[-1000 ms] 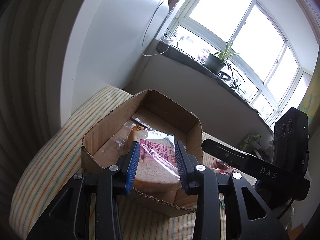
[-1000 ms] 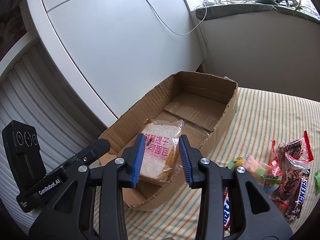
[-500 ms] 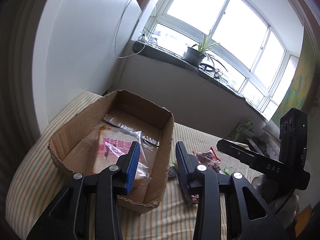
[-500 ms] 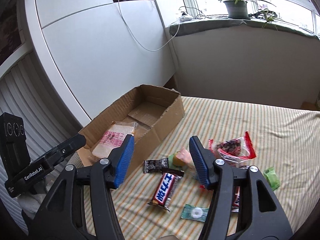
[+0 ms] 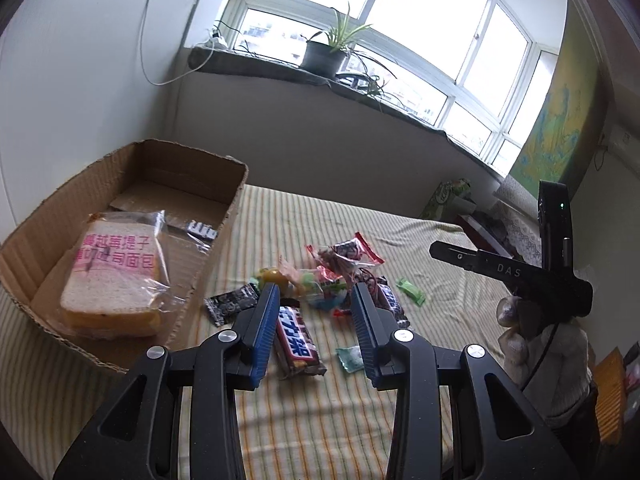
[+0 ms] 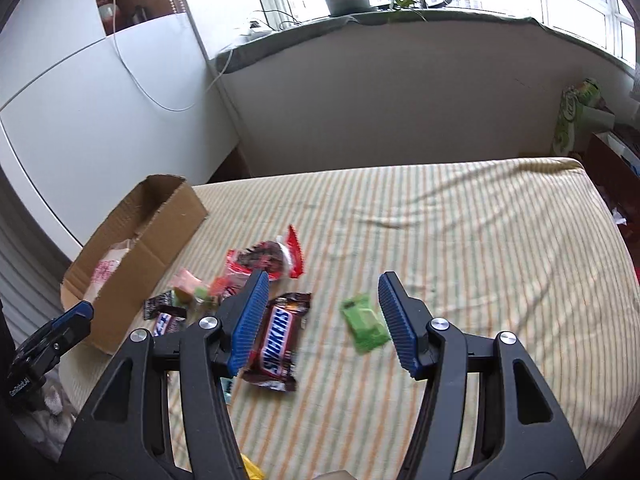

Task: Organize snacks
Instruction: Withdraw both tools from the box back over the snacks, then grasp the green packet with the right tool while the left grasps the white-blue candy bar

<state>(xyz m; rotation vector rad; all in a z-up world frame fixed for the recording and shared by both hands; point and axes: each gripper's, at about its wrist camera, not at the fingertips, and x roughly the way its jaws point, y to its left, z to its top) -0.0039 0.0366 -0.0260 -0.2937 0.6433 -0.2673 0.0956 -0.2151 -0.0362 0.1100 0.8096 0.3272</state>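
Left claw (image 5: 316, 320): blue pads apart, nothing held, poised above the snack pile on the striped bed (image 5: 400, 420). Right claw (image 6: 322, 318): pads wide apart, nothing held, above the same bed.

Cardboard box (image 5: 224, 236) at the bed's left edge, open at the top. Inside: bagged bread slice (image 5: 114, 276) with pink lettering, lying flat near the front wall; small dark wrapper (image 5: 203, 230) behind it on the box floor.

Beside the box on the bed, loose snacks in a cluster: dark candy bar with blue-and-white lettering (image 5: 298, 340) between the left claw's pads in view; black packet (image 5: 232, 302) just left of it; red-edged clear bag (image 5: 346, 252) further back; green packet (image 5: 412, 291) to the right, apart from the pile; pale small sachet (image 5: 350, 358) near the front.

From the right wrist: Snickers bar (image 6: 278, 338) beside the left pad, green packet (image 6: 365, 323) between the pads, both lying on the bed. Image slightly blurred.

Potted plant (image 5: 322, 56) on the window sill behind.
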